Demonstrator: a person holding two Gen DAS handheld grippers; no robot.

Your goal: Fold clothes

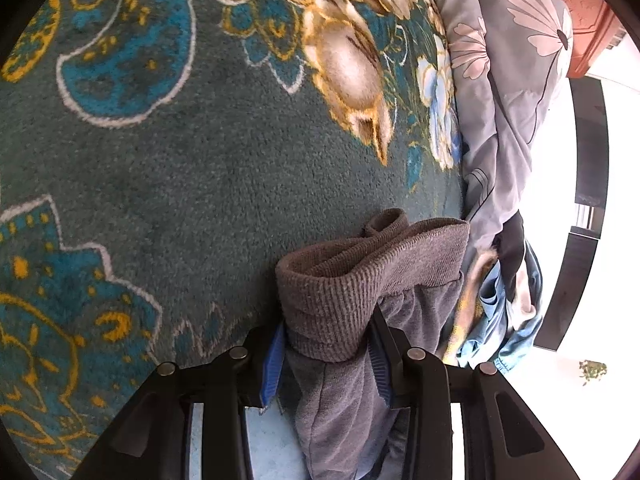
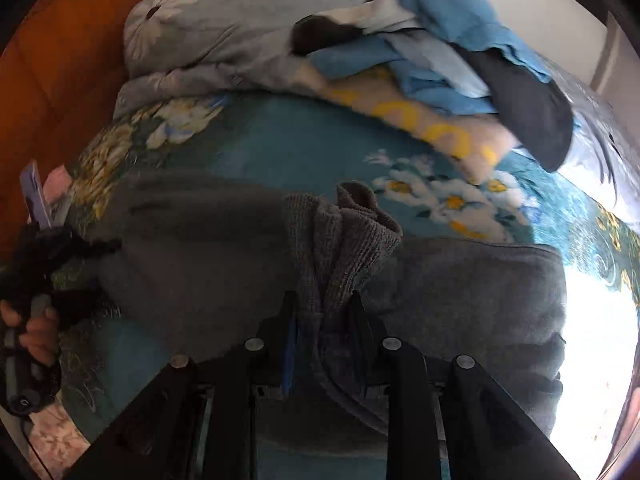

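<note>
Fingers of left gripper (image 1: 326, 350) and right gripper (image 2: 324, 316) each clamp a ribbed cuff of the grey garment (image 2: 192, 248), lower centre, above the teal floral blanket (image 1: 180, 160).

— Where, against the blanket (image 2: 288, 140)?
— Sweatpants (image 2: 192, 240) spread on it, cuffs bunched between both tongs (image 2: 322, 320) (image 1: 328, 344).
— Behind?
— Quilt (image 2: 208, 40) at its far edge, heap of clothes (image 2: 432, 60) atop that. A hand (image 2: 38, 332) at its left edge.
</note>
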